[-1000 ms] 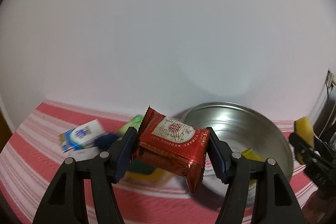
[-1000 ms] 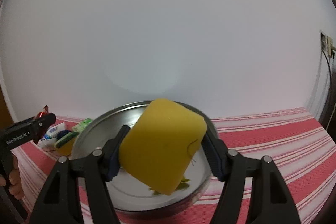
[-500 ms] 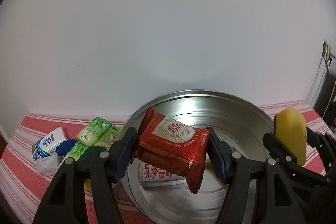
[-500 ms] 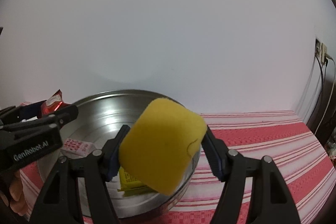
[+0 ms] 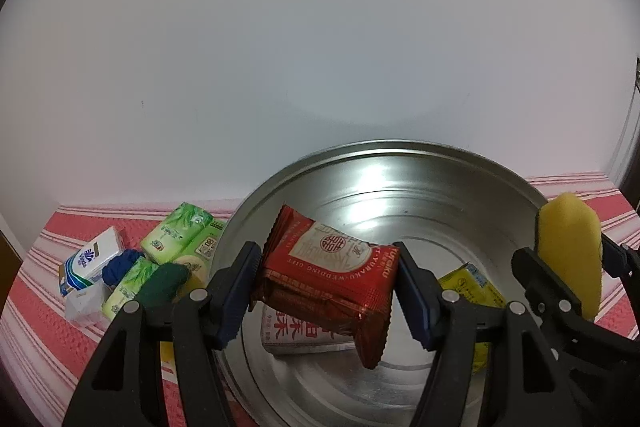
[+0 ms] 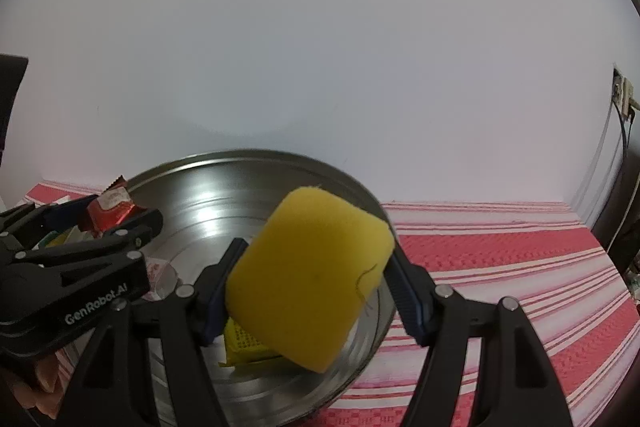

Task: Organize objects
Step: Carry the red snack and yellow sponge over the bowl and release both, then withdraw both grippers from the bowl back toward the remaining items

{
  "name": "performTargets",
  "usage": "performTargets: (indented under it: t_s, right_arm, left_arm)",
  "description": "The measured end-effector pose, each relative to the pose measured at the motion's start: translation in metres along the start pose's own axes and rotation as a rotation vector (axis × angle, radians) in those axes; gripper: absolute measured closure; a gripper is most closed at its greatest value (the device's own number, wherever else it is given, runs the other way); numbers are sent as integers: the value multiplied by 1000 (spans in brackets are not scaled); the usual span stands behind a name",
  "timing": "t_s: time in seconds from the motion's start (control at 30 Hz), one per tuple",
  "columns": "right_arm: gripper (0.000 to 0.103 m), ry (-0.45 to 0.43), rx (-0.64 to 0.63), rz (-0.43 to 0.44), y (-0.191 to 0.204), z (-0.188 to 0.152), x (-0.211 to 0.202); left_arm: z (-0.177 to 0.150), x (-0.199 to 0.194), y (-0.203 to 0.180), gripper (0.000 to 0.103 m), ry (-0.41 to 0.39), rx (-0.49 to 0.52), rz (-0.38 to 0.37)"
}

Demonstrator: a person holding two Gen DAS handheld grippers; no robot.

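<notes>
Since a second ago, the left hand-held gripper (image 5: pixel 326 291) has been swinging across until the round steel basin (image 5: pixel 400 163) is lying under it; it is clamping a red foil snack packet (image 5: pixel 326 279). From the right wrist, the right hand-held gripper (image 6: pixel 310 279) is squeezing a yellow sponge block (image 6: pixel 310 275) above that basin (image 6: pixel 208 187) on the red-striped counter (image 6: pixel 500 255).

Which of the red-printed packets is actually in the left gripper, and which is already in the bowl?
Held: the glossy red packet, clamped in the left gripper above the metal bowl. The pale packet with red characters lies flat on the bowl floor.
</notes>
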State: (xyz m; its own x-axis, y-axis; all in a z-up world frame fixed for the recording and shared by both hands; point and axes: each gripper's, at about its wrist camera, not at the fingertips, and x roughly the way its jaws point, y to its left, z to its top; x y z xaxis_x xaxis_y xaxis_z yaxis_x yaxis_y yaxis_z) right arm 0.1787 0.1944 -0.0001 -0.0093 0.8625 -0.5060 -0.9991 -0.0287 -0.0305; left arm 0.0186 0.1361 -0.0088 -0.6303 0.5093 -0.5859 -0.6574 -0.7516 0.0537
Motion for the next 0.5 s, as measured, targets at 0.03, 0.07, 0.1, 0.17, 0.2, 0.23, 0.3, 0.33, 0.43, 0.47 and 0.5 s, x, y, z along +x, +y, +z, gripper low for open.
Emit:
performTargets:
  t_s: [0.03,0.07,0.1,0.17,0.2,0.23,0.3,0.33,0.43,0.47,0.5]
  right_arm:
    - [33,2,1,3,-1,0,0]
    - [32,1,2,3,-1,-1,1]
    - [29,1,5,-3,-2,-1,1]
    - [18,4,26,-8,-7,-1,2]
    - [10,9,41,-2,-8,-1,5]
    - [7,13,58,6,-10,-1,4]
    - [2,21,94,33,-15,-2,5]
    - [2,23,99,41,-14,-1,2]
    - [2,5,94,37,-12,-1,-3]
    - [2,-2,98,45,-12,0,-4]
    - [2,-12,109,63,-13,0,-6]
  left_arm:
    - [0,1,0,34,2,6,0]
    - [0,1,-1,34,0,11,-1]
    - [0,1,0,33,-2,13,9]
    - [1,1,2,30,-1,8,37]
    - [1,2,3,28,2,2,42]
    - [1,2,5,24,6,-8,43]
    - [1,3,8,20,11,-15,28]
    - [0,3,8,20,14,-19,28]
    - [0,1,7,20,1,-17,38]
    - [0,0,7,20,-8,-14,42]
    - [0,-2,6,20,-16,-11,45]
